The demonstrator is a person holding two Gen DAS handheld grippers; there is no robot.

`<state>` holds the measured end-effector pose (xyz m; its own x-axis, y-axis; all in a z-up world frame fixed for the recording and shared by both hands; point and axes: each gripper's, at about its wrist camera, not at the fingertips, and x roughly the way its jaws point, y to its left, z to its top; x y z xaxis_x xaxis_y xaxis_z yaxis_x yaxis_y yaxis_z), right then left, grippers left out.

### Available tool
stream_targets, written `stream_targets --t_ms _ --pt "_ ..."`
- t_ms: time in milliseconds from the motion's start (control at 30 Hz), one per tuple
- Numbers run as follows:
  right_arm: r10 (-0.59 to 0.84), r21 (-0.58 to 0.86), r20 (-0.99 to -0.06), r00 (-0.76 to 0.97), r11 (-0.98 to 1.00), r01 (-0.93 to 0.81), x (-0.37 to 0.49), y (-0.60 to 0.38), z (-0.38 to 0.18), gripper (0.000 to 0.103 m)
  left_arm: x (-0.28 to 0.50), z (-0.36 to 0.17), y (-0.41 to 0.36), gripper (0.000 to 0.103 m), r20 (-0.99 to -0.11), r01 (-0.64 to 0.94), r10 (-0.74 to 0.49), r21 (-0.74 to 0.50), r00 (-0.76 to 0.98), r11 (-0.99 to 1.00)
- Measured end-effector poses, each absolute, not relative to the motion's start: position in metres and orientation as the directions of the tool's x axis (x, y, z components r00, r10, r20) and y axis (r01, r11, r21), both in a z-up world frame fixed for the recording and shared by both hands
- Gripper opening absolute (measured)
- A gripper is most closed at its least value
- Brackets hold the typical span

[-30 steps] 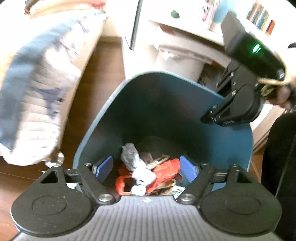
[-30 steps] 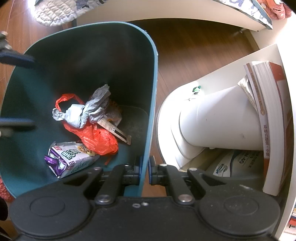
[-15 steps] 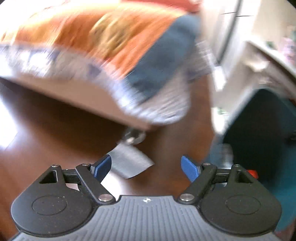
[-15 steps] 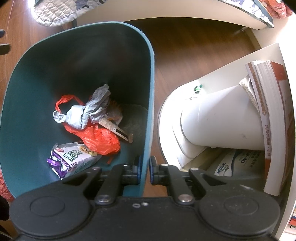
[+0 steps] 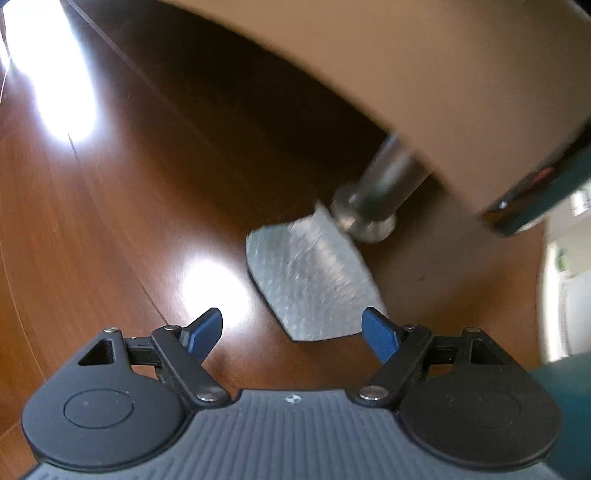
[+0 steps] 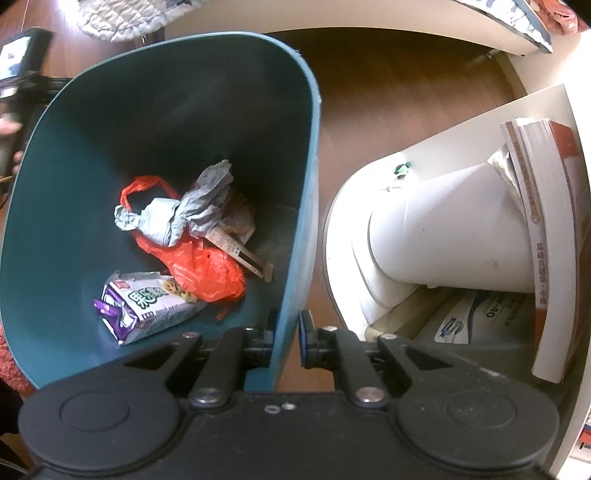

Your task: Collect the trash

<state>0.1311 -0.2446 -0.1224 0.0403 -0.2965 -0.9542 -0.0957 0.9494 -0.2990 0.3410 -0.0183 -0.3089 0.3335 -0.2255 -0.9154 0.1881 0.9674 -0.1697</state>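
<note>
Two wrist views show a dark wood floor (image 5: 110,229) with bright glare patches. Largest in the right wrist view is the teal trash bin (image 6: 92,206), standing on the floor left of a white shelf unit (image 6: 461,122). On that shelf a white cylindrical container (image 6: 447,229) lies on its side, with a thick paperback book (image 6: 546,236) leaning against its right end and a printed pack (image 6: 476,321) below it. At the far edge a quilted blanket (image 6: 122,18) hangs from a bed.

In the left wrist view the pale underside of the bed frame (image 5: 424,74) fills the far right, carried on a round metal leg (image 5: 380,195). Flat on the floor, just beside and near of that leg's foot, lies a grey scrap of wrapper (image 5: 314,280); whether it touches the foot is blurred.

Inside the bin, on its bottom, sit a red plastic bag (image 6: 199,266), a crumpled grey paper wad (image 6: 181,214) on top of it, a purple-and-white snack packet (image 6: 147,302) nearest the camera, and a thin tan strip (image 6: 243,254) to the right.

Left gripper (image 5: 293,328) hangs over the floor with its blue pads spread wide, holding nothing; the near corner of the scrap lies between the fingertips in view. Right gripper (image 6: 286,339) is closed down on the bin's near right wall, one pad inside and one outside.
</note>
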Motion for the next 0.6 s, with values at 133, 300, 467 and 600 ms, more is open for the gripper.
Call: stream_targets --t_ms 133,300,467,600 --pt "-0.295 -0.297 -0.955 0.029 0.952 -0.081 0.132 -0.248 -0.126 0.010 0.354 -0.334 -0.025 0.082 -0.939 0.123 -0.200 -0.172 0.278 0.977" --pt "-0.295 -0.295 -0.955 0.011 0.953 -0.064 0.129 -0.252 -0.130 0.010 0.360 -0.344 -0.044 0.083 -0.937 0.150 -0.152 -0.109 0.316 0.983" --pt "-0.298 -0.297 -0.955 -0.003 0.953 -0.052 0.126 -0.255 -0.134 0.010 0.367 -0.365 -0.048 0.083 -0.953 0.127 -0.118 -0.086 0.279 0.988" --pt "-0.306 -0.305 -0.952 -0.020 0.951 -0.044 0.119 -0.256 -0.136 0.010 0.368 -0.364 -0.052 0.083 -0.949 0.152 -0.119 -0.077 0.292 0.985"
